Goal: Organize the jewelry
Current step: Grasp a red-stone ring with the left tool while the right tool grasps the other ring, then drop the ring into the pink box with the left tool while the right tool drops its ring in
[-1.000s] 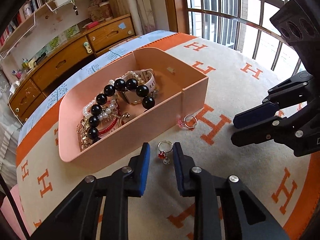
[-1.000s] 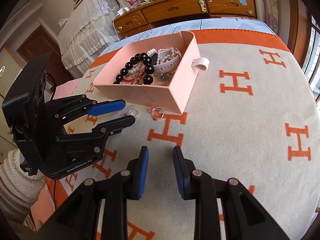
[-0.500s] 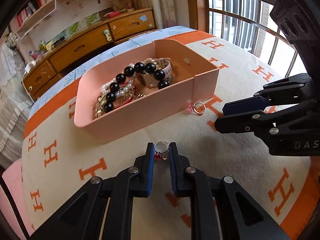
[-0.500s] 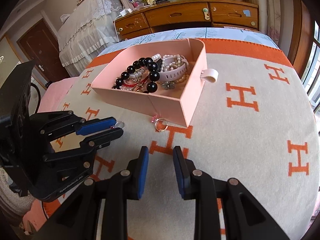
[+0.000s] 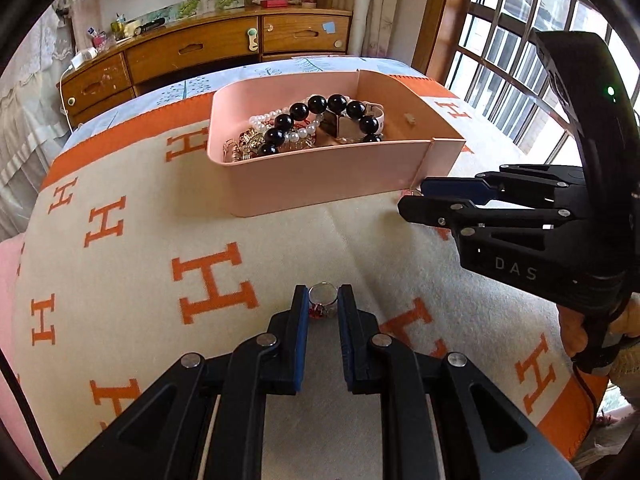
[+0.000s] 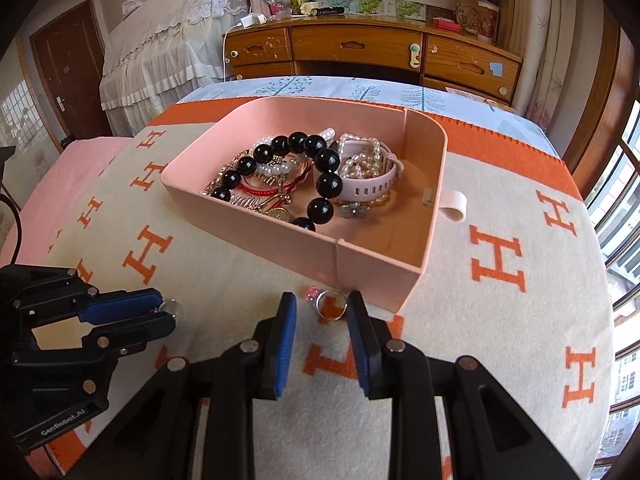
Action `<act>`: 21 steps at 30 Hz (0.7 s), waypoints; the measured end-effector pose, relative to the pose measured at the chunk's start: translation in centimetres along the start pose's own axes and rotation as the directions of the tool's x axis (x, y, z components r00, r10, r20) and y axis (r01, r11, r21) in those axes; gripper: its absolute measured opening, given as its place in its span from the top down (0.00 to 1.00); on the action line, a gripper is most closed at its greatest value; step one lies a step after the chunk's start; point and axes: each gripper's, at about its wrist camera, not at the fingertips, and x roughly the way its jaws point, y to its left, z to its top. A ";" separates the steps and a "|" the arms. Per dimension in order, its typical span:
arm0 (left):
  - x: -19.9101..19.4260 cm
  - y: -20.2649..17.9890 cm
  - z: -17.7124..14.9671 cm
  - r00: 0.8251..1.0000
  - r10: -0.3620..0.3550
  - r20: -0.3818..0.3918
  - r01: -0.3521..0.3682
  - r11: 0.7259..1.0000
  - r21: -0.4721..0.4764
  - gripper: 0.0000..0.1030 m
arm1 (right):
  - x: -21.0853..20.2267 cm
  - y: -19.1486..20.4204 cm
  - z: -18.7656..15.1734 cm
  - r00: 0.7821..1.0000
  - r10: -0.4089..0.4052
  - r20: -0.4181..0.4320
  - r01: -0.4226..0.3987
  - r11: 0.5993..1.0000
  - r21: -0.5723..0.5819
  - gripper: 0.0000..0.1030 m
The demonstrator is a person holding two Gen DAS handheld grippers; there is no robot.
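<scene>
A pink tray (image 5: 320, 184) (image 6: 372, 256) holds a black bead bracelet (image 6: 320, 176), pearl strands, a pink watch strap and gold pieces. My left gripper (image 5: 323, 305) is shut on a silver ring with a red stone (image 5: 322, 300) and holds it above the blanket; it also shows in the right wrist view (image 6: 168, 308). My right gripper (image 6: 322, 312) is open, its fingers either side of a second silver ring with a pink stone (image 6: 331, 305) lying on the blanket by the tray's near corner. In the left wrist view the right gripper (image 5: 424, 196) sits at that corner.
The tray stands on a cream blanket with orange H marks (image 5: 160, 240) (image 6: 500, 320) over a bed. A wooden dresser (image 6: 360, 52) is behind, a window with bars (image 5: 520, 60) to the right. A white tab (image 6: 454, 204) sticks out of the tray's right wall.
My left gripper closed on the red-stone ring and lifted it back from the tray. My right gripper moved forward to straddle the pink-stone ring.
</scene>
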 end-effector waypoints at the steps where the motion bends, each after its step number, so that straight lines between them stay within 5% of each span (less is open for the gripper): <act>1: -0.1 0.1 -0.1 1.000 -0.005 0.002 0.005 1.000 -0.002 0.88 | 0.0 0.4 0.0 1.000 -0.020 0.004 0.020 1.000 -0.016 0.74; 12: -1.8 0.1 -0.9 0.999 -0.023 0.026 0.023 1.000 -0.004 0.88 | -0.5 1.5 -0.5 1.000 -0.023 0.013 0.024 0.999 -0.047 0.79; 21: -5.7 -1.2 1.8 0.995 -0.002 0.097 -0.001 0.999 0.038 0.88 | -5.0 1.2 -0.7 0.995 0.069 0.072 -0.068 0.998 -0.008 0.79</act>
